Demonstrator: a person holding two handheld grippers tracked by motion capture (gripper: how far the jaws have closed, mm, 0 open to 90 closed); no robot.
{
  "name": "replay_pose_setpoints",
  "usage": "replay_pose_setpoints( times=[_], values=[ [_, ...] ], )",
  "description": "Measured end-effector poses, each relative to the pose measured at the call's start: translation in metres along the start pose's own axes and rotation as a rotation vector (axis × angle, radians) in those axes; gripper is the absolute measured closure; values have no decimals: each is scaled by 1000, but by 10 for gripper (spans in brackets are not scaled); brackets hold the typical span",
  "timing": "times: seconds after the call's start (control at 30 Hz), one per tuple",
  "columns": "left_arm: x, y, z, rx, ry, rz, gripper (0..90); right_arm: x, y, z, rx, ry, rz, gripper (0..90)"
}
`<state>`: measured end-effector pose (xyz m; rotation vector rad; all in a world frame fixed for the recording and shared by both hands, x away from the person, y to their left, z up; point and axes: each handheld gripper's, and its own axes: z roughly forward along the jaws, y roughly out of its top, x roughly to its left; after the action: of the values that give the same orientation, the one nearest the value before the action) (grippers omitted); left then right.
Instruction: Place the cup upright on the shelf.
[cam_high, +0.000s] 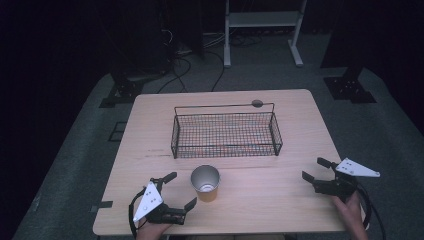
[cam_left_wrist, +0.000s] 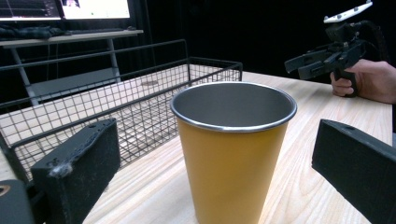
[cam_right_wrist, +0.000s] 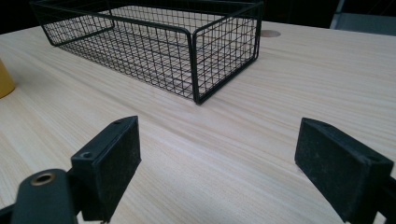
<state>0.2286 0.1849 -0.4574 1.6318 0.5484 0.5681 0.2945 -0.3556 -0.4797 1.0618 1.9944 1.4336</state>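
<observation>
The left gripper (cam_high: 179, 190) sits near the front left corner of the table (cam_high: 280, 210), its jaws spread wide and holding nothing. A cup (cam_high: 205, 183) stands upright just beyond it, between the jaws' line and apart from both. In the left gripper view the cup (cam_left_wrist: 233, 149) rises between the two black jaws with clear gaps on either side.

The right gripper (cam_high: 315, 170) rests near the front right edge, well apart from the cup, jaws also wide open and empty; a hand (cam_high: 350, 212) grips it from below.

The table is pale wood with a fine grain, standing on grey carpet in a dark room. A black wire basket (cam_high: 226, 131) sits toward the table's back edge, behind the cup. Cables and a pale metal stand (cam_high: 262, 30) lie on the floor beyond.

The cup is mustard yellow outside, with a silver metal rim and a grey metal inside.
</observation>
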Motion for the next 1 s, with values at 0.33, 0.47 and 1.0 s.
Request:
replay_pose_setpoints(
  times=[0.33, 0.47, 1.0],
  values=[
    [-8, -3, 17, 34, -51, 4, 6, 0, 0, 0, -1, 2, 1, 133],
    [-11, -2, 27, 45, -62, 6, 6, 0, 0, 0, -1, 3, -2, 133],
    [-8, -6, 51, 81, -38, 3, 6, 0, 0, 0, -3, 9, -3, 133]
  ],
)
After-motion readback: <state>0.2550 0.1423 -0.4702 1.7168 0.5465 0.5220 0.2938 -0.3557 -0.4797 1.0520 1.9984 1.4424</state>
